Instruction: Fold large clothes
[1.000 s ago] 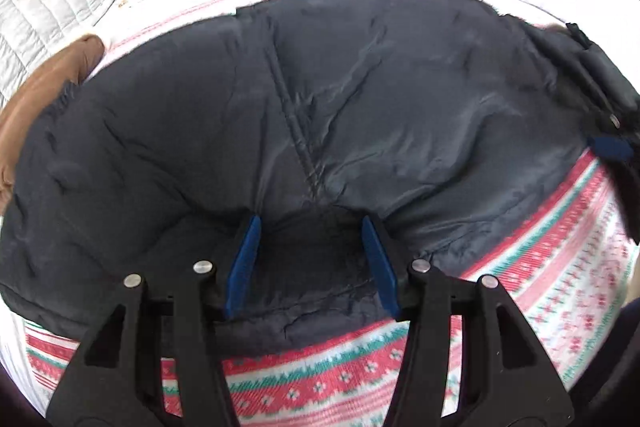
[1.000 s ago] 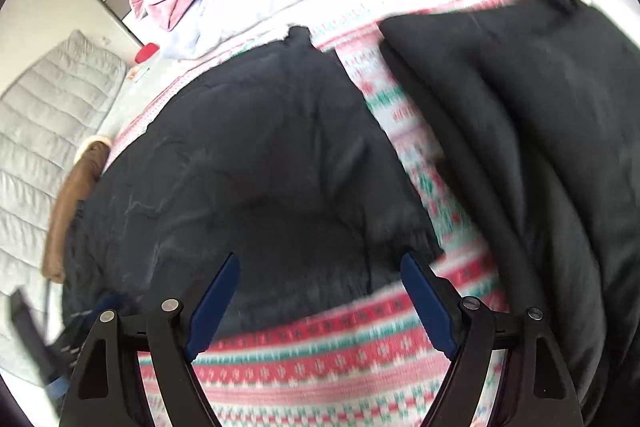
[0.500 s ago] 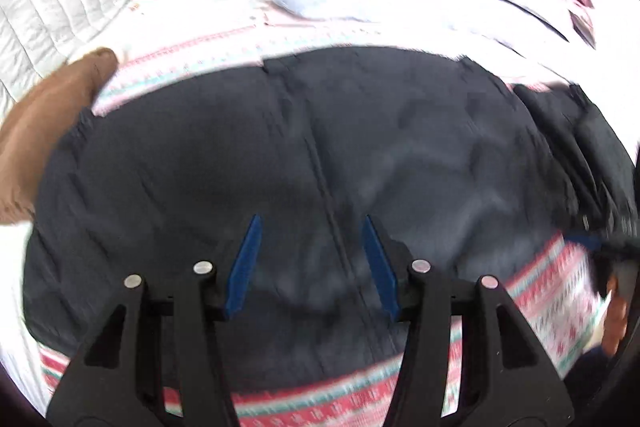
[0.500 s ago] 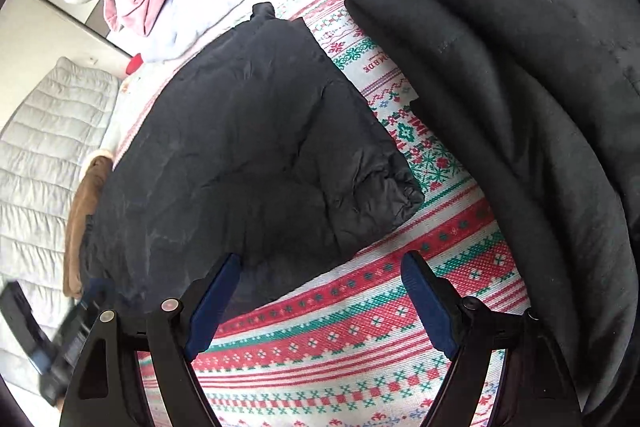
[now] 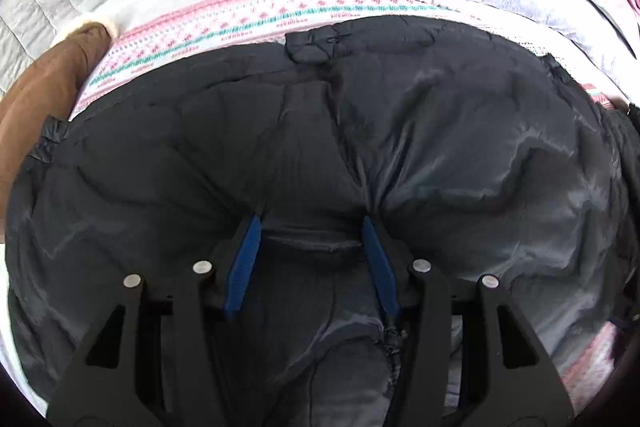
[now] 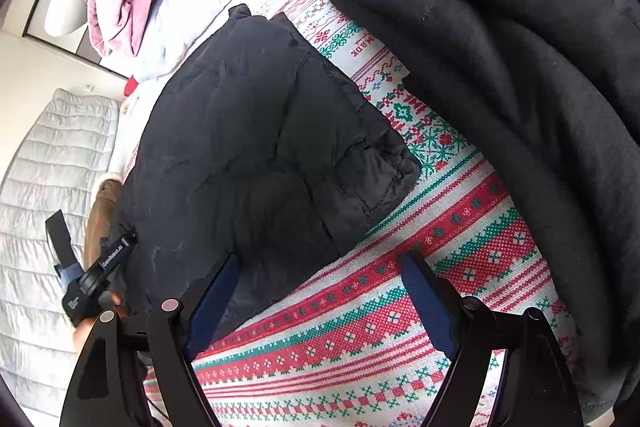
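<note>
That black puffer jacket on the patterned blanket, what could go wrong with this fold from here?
1. The left tongs pinch only a small bunch of the slippery black puffer jacket; it may slide out mid-fold.
2. The right tongs stand open and empty over the patterned blanket, so the jacket's near corner is unheld and the fold could skew.
3. The dark coat lies close beside it and could get dragged along.
</note>
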`<state>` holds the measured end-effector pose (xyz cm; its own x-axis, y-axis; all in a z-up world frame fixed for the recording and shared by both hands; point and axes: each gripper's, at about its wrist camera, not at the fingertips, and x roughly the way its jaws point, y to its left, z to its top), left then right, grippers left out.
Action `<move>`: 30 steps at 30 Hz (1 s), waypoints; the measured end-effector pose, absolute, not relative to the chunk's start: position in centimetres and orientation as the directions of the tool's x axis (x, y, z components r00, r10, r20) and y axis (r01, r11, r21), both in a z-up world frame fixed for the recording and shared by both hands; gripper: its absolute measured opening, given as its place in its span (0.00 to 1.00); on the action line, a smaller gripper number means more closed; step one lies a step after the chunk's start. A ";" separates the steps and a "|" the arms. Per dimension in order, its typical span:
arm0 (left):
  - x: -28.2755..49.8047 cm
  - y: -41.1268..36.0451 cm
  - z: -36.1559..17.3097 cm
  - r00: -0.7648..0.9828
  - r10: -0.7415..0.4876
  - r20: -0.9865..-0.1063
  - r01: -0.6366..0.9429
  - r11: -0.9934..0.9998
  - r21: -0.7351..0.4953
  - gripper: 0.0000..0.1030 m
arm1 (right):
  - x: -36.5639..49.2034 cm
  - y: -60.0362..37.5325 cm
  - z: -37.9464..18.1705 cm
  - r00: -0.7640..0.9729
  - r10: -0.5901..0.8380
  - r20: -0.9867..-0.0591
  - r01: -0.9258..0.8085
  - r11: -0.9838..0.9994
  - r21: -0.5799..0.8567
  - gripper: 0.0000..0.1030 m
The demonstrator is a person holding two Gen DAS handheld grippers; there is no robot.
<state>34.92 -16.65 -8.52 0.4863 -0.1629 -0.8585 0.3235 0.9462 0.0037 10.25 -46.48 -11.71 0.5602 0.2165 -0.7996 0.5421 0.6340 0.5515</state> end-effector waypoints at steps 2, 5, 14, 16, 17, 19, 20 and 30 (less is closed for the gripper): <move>35.8 -16.2 -7.1 0.486 -0.205 -0.850 0.309 0.950 -0.052 0.53 | 10.4 -46.4 -11.7 0.573 0.205 -0.794 0.548 0.625 0.556 0.81; 37.8 -16.5 -5.5 0.526 -0.181 -0.831 0.278 0.960 -0.033 0.53 | 10.7 -46.2 -11.7 0.587 0.195 -0.786 0.555 0.609 0.566 0.81; 42.6 -17.5 -11.3 0.424 -0.155 -0.892 0.206 0.976 -0.072 0.53 | 11.8 -45.2 -12.2 0.595 0.186 -0.782 0.559 0.603 0.569 0.81; 42.6 -17.5 -11.2 0.420 -0.154 -0.895 0.204 0.976 -0.072 0.53 | 12.1 -45.1 -12.2 0.604 0.180 -0.776 0.557 0.602 0.573 0.81; 42.8 -17.2 -11.1 0.416 -0.158 -0.896 0.204 0.976 -0.077 0.53 | 12.2 -45.1 -12.3 0.608 0.181 -0.773 0.555 0.598 0.578 0.81; 42.9 -16.7 -10.6 0.413 -0.178 -0.893 0.204 0.974 -0.100 0.53 | 12.4 -45.1 -12.4 0.618 0.179 -0.766 0.556 0.588 0.587 0.81; 42.8 -16.4 -10.3 0.413 -0.190 -0.891 0.201 0.973 -0.114 0.53 | 12.4 -45.1 -12.4 0.626 0.181 -0.759 0.556 0.579 0.596 0.81; 30.9 -14.3 -8.1 0.446 -0.265 -0.855 0.354 0.929 -0.104 0.53 | 12.8 -45.5 -12.9 0.703 0.190 -0.685 0.544 0.477 0.691 0.81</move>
<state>30.94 -14.34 -8.06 0.4463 -0.2654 -0.8546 0.3541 0.9294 -0.1037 12.76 -45.54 -12.86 0.7035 0.1903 -0.6848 0.5435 0.4767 0.6909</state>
